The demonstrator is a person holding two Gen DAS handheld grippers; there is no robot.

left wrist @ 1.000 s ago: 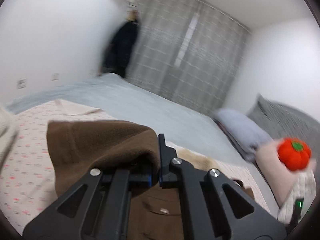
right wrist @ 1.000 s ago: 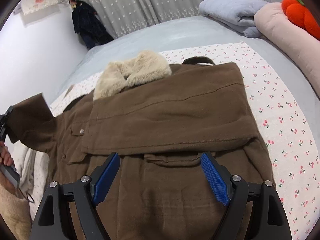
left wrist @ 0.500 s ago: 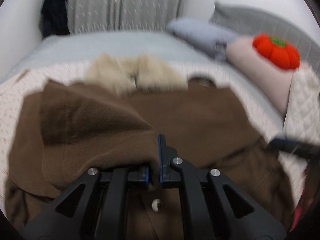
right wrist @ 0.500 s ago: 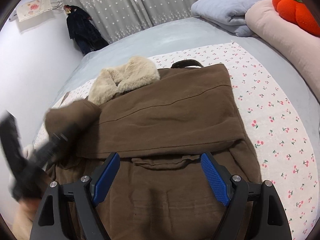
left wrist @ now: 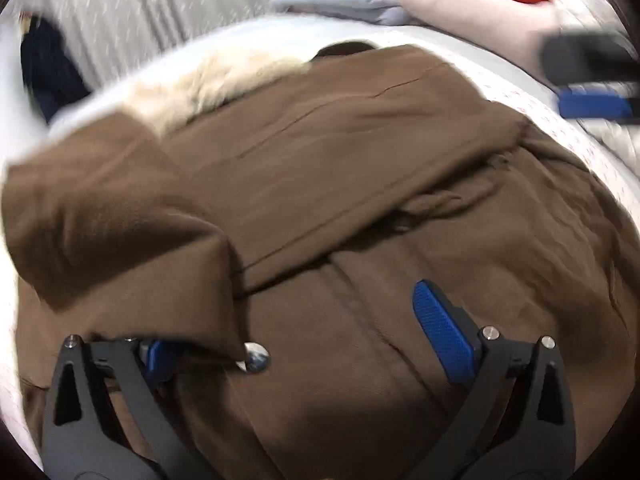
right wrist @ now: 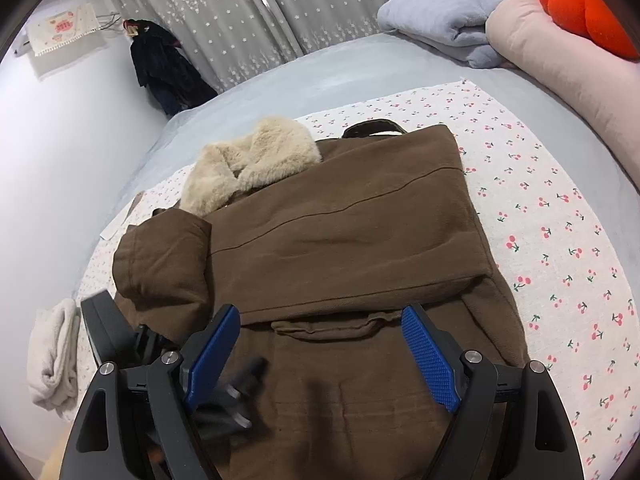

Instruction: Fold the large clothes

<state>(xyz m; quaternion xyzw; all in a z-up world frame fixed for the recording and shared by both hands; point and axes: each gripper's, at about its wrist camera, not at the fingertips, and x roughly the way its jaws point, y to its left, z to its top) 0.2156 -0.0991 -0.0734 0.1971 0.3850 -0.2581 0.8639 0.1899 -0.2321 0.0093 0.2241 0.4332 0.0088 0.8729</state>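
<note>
A brown coat [right wrist: 340, 240] with a cream fur collar [right wrist: 248, 168] lies flat on the bed, its right side folded across the front. Its left sleeve [left wrist: 120, 220] is laid over the coat's left side, the cuff draped on my left gripper's left finger. My left gripper [left wrist: 292, 320] hangs low over the coat [left wrist: 360, 160], its jaws opening wide, and neither pad presses the cloth. In the right wrist view the sleeve [right wrist: 160, 264] is a rolled bulge by the blurred left gripper [right wrist: 112, 332]. My right gripper [right wrist: 322, 316] stands open just above the coat's lower front, holding nothing.
A cherry-print sheet [right wrist: 540, 220] lies under the coat on the grey bed. A folded grey blanket [right wrist: 440, 20], a pink pillow [right wrist: 560, 80] and an orange pumpkin plush [right wrist: 580, 12] sit at the far right. A white cloth [right wrist: 52, 360] lies at the left edge. A dark garment [right wrist: 164, 68] hangs by the curtain.
My left gripper swung down and across with the sleeve shut in it, laid it on the coat, and its jaws have opened wide. The right gripper has stayed in place.
</note>
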